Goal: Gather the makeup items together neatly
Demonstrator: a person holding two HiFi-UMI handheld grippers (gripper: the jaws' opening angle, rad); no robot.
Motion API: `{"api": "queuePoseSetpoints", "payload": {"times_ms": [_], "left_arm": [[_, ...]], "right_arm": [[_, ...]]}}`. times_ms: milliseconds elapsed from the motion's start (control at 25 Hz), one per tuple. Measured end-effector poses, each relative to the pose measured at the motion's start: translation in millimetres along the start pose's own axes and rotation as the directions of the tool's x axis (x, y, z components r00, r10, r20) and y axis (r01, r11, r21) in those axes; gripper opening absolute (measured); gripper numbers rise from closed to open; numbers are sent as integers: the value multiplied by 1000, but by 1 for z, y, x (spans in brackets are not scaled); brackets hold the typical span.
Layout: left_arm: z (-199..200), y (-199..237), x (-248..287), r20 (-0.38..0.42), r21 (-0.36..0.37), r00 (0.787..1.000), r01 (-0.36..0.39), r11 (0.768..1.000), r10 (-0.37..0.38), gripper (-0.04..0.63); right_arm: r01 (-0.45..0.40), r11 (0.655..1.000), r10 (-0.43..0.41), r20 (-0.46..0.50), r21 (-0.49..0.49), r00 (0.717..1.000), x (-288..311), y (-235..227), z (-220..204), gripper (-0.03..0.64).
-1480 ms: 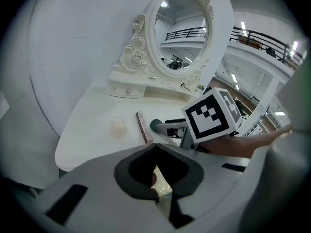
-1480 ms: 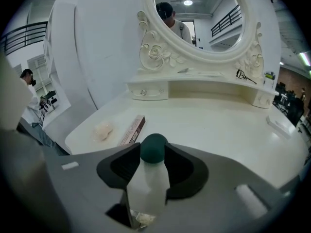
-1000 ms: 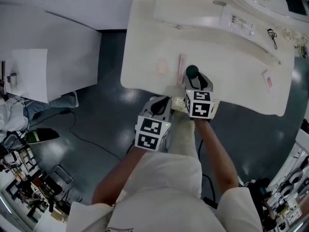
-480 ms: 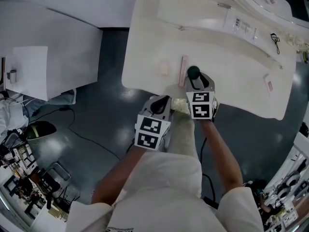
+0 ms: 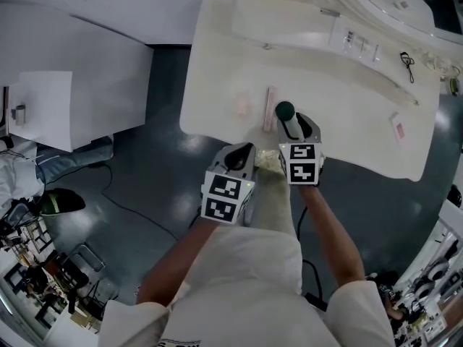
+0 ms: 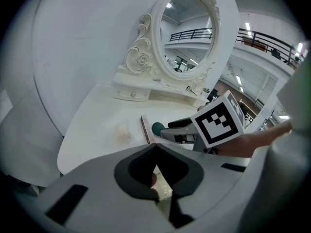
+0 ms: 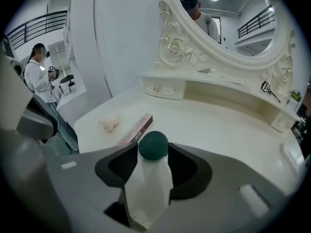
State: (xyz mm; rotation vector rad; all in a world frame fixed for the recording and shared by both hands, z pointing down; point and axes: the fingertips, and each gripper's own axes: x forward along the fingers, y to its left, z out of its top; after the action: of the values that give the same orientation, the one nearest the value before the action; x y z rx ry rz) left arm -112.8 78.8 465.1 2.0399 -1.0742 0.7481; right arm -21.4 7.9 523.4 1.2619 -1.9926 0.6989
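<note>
Right gripper [image 7: 152,148] had the white tube [image 7: 147,188] between its jaws, pads against the tube's sides, and the jaws had just been easing wider. The tube ran along the jaws with its green cap [image 5: 284,110] forward, over the worktop [image 5: 362,114]. We saw the cap just beside the slim pink box [image 5: 270,108], and a pale puff [image 5: 241,105] near the box's other side. Left gripper [image 6: 155,147] sat short of the box, off the worktop edge. Its jaw tips were together, with nothing clearly gripped.
</note>
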Motion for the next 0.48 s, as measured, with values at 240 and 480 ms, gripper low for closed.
{"api": "queuePoseSetpoints", "payload": {"times_ms": [240,480], "left_arm": [[9,-11,1,6,10,1000,-1,1000,1,0],[14,-32,6,2,66,1000,13,998,-14,0]], "right_arm": [[12,1000,-13,44,22,999,-20,-15,5,184],[32,999,-35,93,25,995,-43,-34,9,131]]}}
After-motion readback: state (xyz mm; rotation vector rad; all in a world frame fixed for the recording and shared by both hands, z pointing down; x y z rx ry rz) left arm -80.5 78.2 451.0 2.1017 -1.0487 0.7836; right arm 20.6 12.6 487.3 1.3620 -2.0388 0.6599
